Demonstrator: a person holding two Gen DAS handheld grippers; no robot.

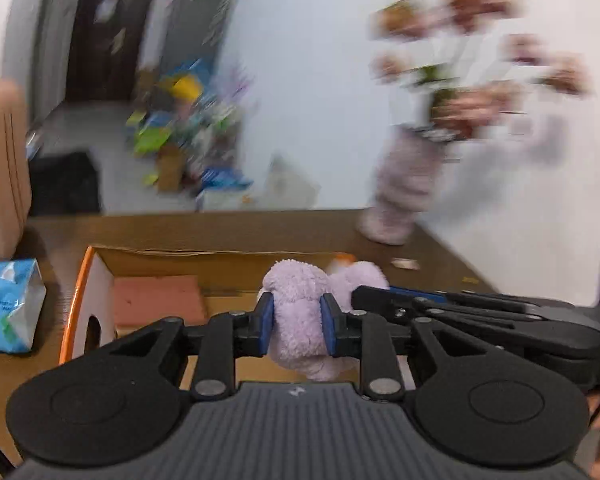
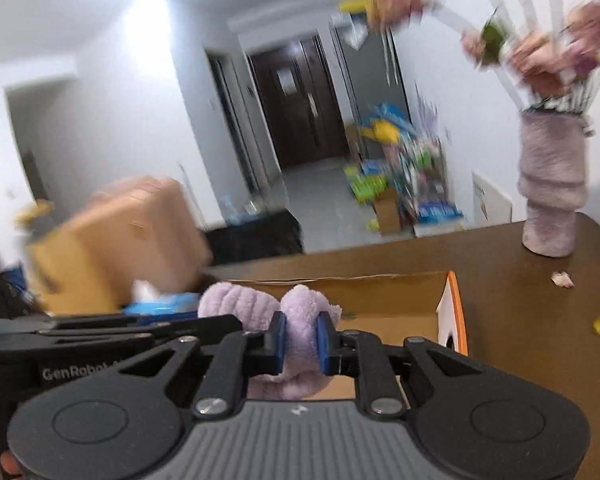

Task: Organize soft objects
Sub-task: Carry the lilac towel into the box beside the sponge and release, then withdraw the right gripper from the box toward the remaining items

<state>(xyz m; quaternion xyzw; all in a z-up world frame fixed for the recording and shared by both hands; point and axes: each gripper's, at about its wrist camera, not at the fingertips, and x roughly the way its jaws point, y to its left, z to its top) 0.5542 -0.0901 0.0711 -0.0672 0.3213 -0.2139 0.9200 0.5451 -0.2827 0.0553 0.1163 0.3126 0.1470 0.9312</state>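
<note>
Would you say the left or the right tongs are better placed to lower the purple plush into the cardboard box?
Neither clearly: the left tongs and right tongs both clamp the purple plush above the open cardboard box, so both should probably lower together.

The open cardboard box (image 1: pixel 228 280) sits on the table (image 1: pixel 432 252). A plush toy (image 1: pixel 304 312) is held above its interior, between the left gripper (image 1: pixel 297 322) and right gripper (image 2: pixel 301 343). Left of the box lies a tissue pack (image 1: pixel 10 304). Behind and right stands a wrapped vase (image 2: pixel 550 192), apparently holding flowers.
</note>
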